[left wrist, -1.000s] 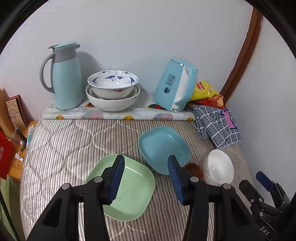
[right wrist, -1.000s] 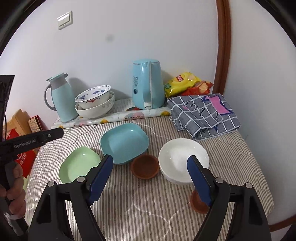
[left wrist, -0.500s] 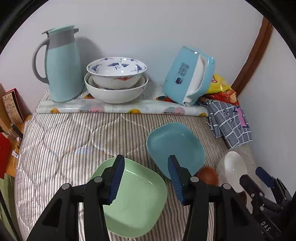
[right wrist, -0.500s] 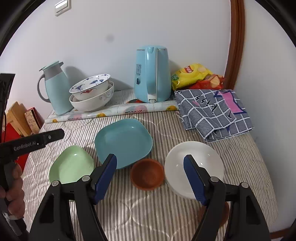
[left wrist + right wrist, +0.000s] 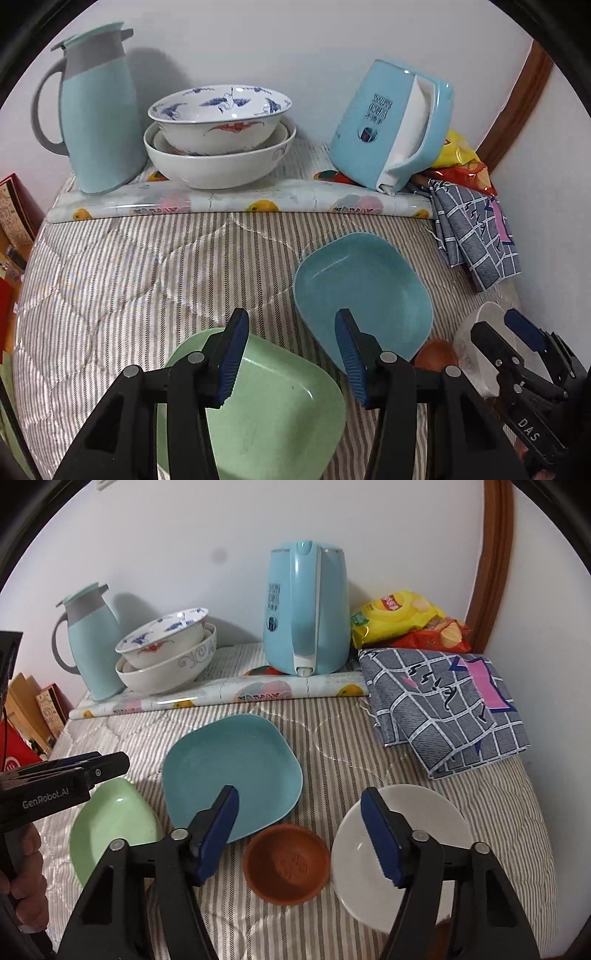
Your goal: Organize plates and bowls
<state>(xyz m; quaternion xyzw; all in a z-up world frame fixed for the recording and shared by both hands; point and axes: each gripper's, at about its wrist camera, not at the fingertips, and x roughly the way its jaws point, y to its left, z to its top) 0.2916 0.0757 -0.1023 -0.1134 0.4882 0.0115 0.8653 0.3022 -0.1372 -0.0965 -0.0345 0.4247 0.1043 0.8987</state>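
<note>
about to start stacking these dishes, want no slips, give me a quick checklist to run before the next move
1. Left gripper free to grab: ok, jaws apart with nothing between them, above the green plate.
2. Right gripper free: ok, nothing gripped; its jaws are closing, with the brown saucer below the gap.
3. White bowl clear of the right gripper's finger: cannot tell, the finger overlaps its rim in this view.
4. Blue plate unobstructed: ok, empty, flat on the striped cloth.
5. Saucer apart from the neighbouring dishes: cannot tell, rims look very close.
6. Stacked patterned bowls out of the way: ok, back by the wall beside the kettle.
</note>
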